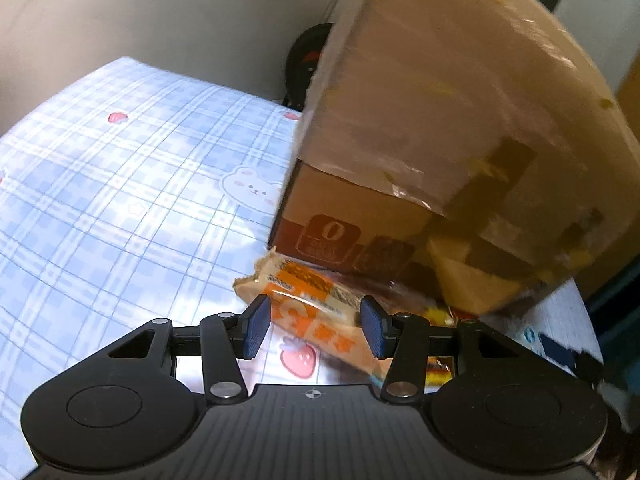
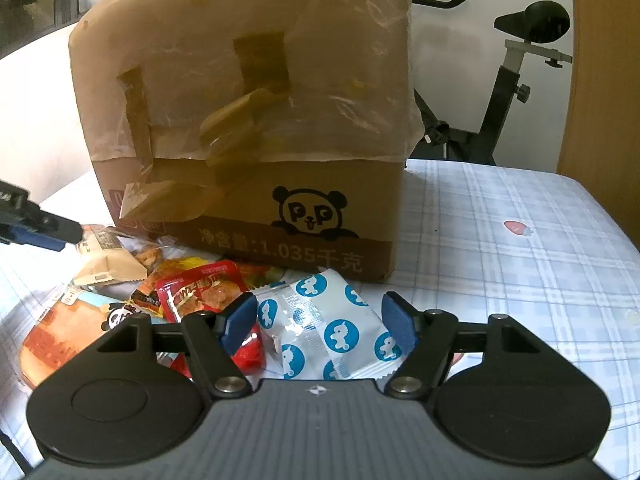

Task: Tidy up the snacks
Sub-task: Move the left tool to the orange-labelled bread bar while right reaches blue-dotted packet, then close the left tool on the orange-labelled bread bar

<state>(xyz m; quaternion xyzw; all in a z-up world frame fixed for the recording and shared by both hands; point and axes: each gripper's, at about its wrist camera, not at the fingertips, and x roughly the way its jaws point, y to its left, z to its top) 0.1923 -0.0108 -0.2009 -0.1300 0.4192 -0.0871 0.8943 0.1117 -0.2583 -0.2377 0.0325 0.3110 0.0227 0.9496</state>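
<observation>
Both claws wide open, gripping nothing: left claw (image 1: pixel 314 326) straddling orange snack pack (image 1: pixel 316 300), right claw (image 2: pixel 320 322) straddling white blue-dotted pouch (image 2: pixel 328 328), both lying against cardboard box (image 2: pixel 256 128), seemingly lined up for pickup.

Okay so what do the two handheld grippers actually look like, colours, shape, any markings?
Both look alike. The left gripper and right gripper each have a matte black ribbed body with two round discs, black linkage arms joined by silver pivot pins, and two fingers faced with dark blue textured pads. A small crosshair mark sits at the centre of each body. No cables or sleeves show.
</observation>
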